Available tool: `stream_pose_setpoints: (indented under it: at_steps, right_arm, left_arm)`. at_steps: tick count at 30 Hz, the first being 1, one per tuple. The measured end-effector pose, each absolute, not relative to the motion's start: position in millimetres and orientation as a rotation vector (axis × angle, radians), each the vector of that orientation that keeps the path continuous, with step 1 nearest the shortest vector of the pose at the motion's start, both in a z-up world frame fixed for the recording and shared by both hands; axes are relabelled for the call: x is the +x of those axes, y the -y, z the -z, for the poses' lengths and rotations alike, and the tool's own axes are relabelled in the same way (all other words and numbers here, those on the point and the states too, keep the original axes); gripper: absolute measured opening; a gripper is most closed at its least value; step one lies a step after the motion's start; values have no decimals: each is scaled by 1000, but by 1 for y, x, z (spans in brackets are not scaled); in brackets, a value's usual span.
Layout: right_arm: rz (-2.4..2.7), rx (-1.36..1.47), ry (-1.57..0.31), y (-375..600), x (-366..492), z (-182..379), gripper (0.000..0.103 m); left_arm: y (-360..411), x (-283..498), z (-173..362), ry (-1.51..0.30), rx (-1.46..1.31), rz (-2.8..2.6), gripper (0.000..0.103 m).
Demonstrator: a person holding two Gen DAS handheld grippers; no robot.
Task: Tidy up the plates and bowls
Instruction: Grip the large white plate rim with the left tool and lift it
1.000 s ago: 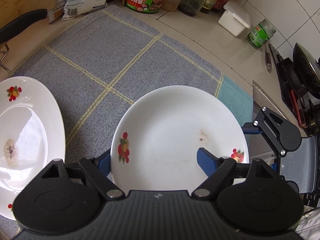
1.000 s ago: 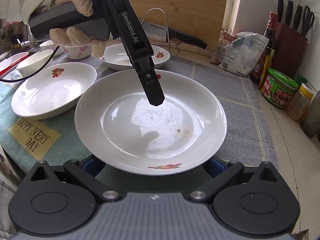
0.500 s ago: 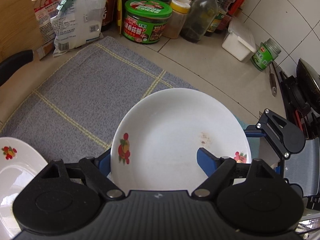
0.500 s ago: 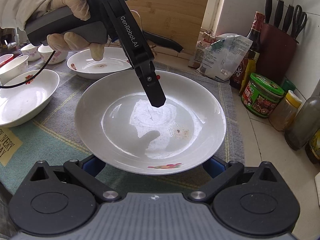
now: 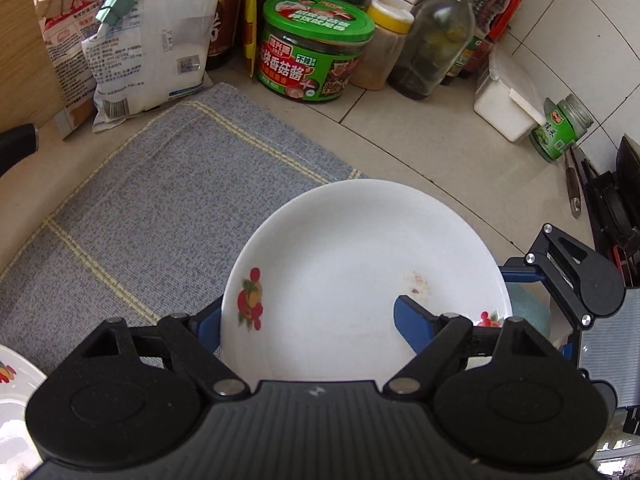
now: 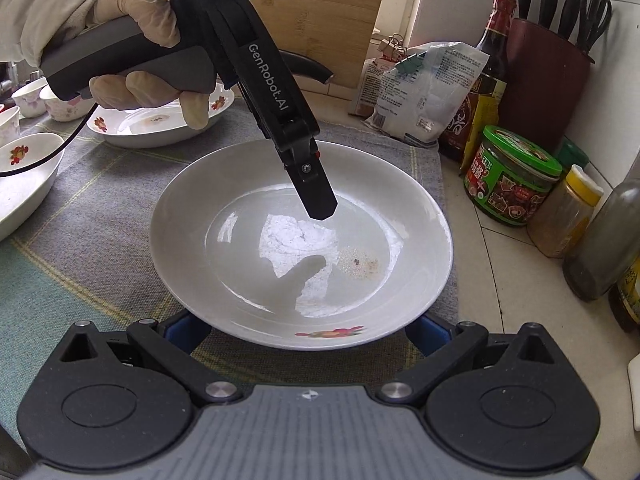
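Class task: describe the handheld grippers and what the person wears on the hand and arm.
The left gripper is black with white "GenRobot.AI" lettering, a grey handle and a black cable. Fingers carry blue pads. The hand wears a pale glove, with a light sleeve.

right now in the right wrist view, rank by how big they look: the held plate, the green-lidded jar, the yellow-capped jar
1. Held plate, largest by far, though nearest the camera.
2. Green-lidded jar.
3. Yellow-capped jar, narrower than the green one; they stand side by side, so that comparison seems fair.
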State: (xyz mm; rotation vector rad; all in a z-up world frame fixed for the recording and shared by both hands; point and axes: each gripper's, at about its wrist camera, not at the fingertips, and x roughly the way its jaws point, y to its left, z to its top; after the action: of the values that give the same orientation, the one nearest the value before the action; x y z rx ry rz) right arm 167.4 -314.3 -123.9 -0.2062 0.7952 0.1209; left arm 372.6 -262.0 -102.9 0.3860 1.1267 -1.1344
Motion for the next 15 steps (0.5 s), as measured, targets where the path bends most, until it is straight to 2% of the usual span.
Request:
stream_pose_setpoints:
  at_steps: [10,15]
  right_arm:
    - [-111,-169,-823,323,171,128,103]
    - [-100,-172,-826,321,169,128,103]
  left_arm:
    - [271,374,107,-1117,383,1145,85]
    - [268,372,105,-1087,396,1135,93]
